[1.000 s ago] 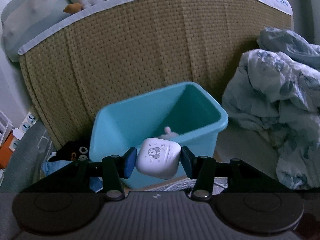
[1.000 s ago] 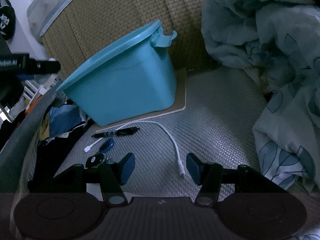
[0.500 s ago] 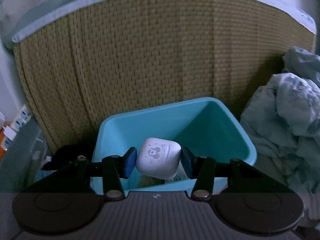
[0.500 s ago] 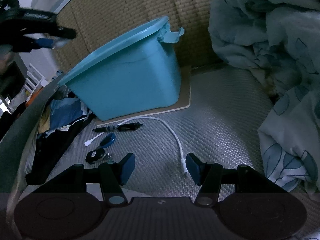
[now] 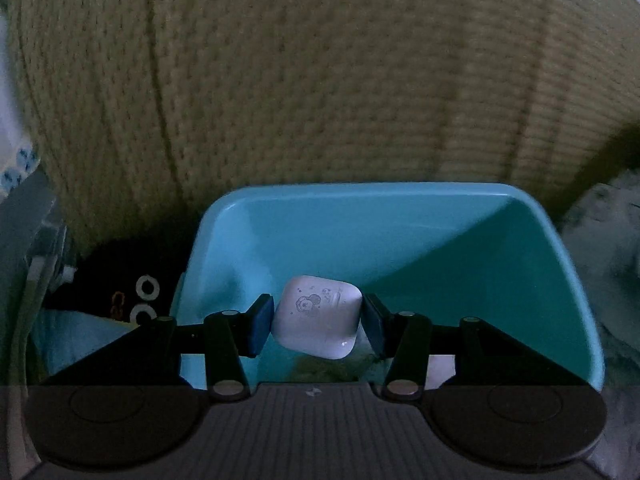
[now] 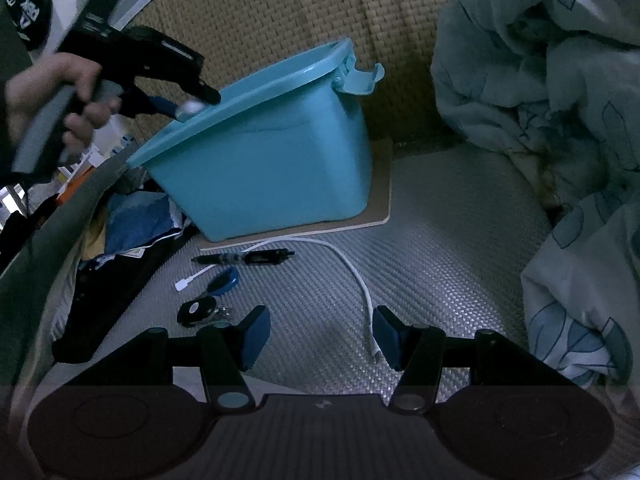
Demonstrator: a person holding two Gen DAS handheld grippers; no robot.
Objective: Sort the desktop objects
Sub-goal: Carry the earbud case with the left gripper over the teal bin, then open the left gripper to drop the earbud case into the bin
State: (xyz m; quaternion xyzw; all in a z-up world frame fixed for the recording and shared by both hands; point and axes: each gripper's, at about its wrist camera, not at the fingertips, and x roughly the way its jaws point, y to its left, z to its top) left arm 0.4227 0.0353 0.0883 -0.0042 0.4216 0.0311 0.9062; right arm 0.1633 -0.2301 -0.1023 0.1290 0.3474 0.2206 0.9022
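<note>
Left tongs point(image 5: 318, 326) have come forward and down since a second ago: bin point(image 5: 400, 240) now fills the lower left-wrist view, its mouth right under the pads, where earlier it sat further off at 12 o'clock. Case point(image 5: 318, 328), white with a cartoon print, is pinched between the blue pads, tilted, hanging over the bin's near inside. In the right-wrist view the left tongs point(image 6: 188, 106) sit at 10 o'clock on the bin's point(image 6: 260, 160) near rim with the case point(image 6: 188, 109) a blurred white spot, hand point(image 6: 52, 104) squeezing the handle. Held there most likely so the case drops straight in and can't bounce off the rim. Something pale and something dark lie at the bin bottom, too dim to name.

Right tongs point(image 6: 320, 336) have barely moved; jaws wide apart, nothing between them, low over the grey mat point(image 6: 440, 272). Cable point(image 6: 352, 268) runs from under the bin's front to the right pad at 5 o'clock, plug end just beside that pad. Looks staged for the next pick. Pen point(image 6: 244, 258) lies at the bin's foot, blue clip point(image 6: 224, 280) and key fob point(image 6: 198, 310) near it toward 8 o'clock, all unsorted. Bin stands on a thin board point(image 6: 380, 200), wicker wall point(image 6: 280, 12) behind, blanket point(image 6: 560, 100) heaped at 3 o'clock.

Step in hand, my read: release of the case. Task early-to-mid, several items left out.
</note>
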